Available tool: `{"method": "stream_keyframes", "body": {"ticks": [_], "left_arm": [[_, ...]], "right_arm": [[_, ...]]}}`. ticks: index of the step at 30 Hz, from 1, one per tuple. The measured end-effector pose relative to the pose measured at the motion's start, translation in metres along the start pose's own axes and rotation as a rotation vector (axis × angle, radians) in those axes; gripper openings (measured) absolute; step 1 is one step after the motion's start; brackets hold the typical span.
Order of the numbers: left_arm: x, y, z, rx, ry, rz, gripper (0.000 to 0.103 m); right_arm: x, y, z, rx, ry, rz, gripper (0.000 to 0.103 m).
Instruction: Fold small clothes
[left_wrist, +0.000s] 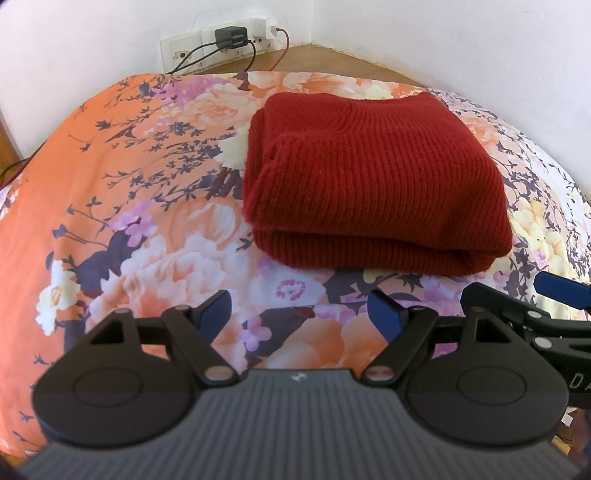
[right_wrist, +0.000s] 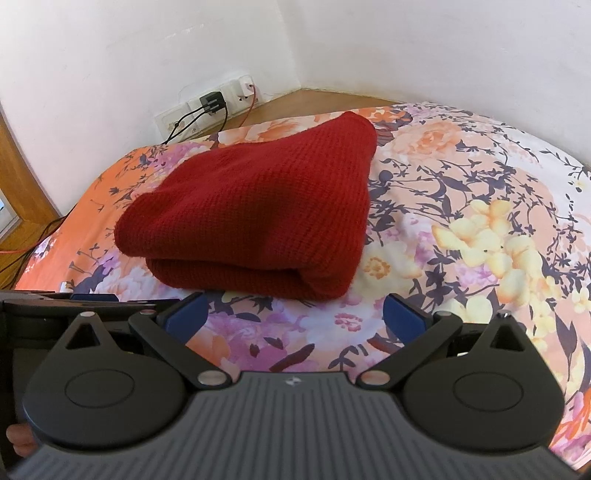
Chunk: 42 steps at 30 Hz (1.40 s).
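A dark red knitted sweater (left_wrist: 373, 177) lies folded into a thick rectangle on the floral bedsheet (left_wrist: 129, 206), its collar facing the wall. My left gripper (left_wrist: 299, 312) hovers just short of the sweater's near edge, jaws wide open with nothing between the blue pads. In the right wrist view the same sweater (right_wrist: 255, 210) sits ahead and slightly left. My right gripper (right_wrist: 293, 314) is also open and empty, close to the near fold. The right gripper's blue fingers (left_wrist: 561, 290) show at the right edge of the left wrist view.
White walls meet in a corner behind the bed. A socket strip (left_wrist: 221, 40) with a black charger and cables sits on the wall above a wooden ledge (left_wrist: 351, 62). A wooden frame (right_wrist: 22, 173) stands at far left. Cables (right_wrist: 29, 243) trail off the bed's left side.
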<state>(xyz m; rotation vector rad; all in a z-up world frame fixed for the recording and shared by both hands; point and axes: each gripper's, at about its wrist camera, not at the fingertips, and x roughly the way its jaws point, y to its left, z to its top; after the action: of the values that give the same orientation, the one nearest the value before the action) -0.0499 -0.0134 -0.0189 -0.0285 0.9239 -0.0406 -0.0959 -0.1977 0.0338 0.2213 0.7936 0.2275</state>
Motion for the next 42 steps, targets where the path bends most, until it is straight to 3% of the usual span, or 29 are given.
{"method": "stream_keyframes", "body": {"ticks": [42], "left_arm": [[0.0022,-0.0028,-0.0020,-0.007,0.011,0.014,0.082]], "right_arm": [[0.0029,-0.0038,-0.0017,0.002,0.010,0.006,0.103]]}}
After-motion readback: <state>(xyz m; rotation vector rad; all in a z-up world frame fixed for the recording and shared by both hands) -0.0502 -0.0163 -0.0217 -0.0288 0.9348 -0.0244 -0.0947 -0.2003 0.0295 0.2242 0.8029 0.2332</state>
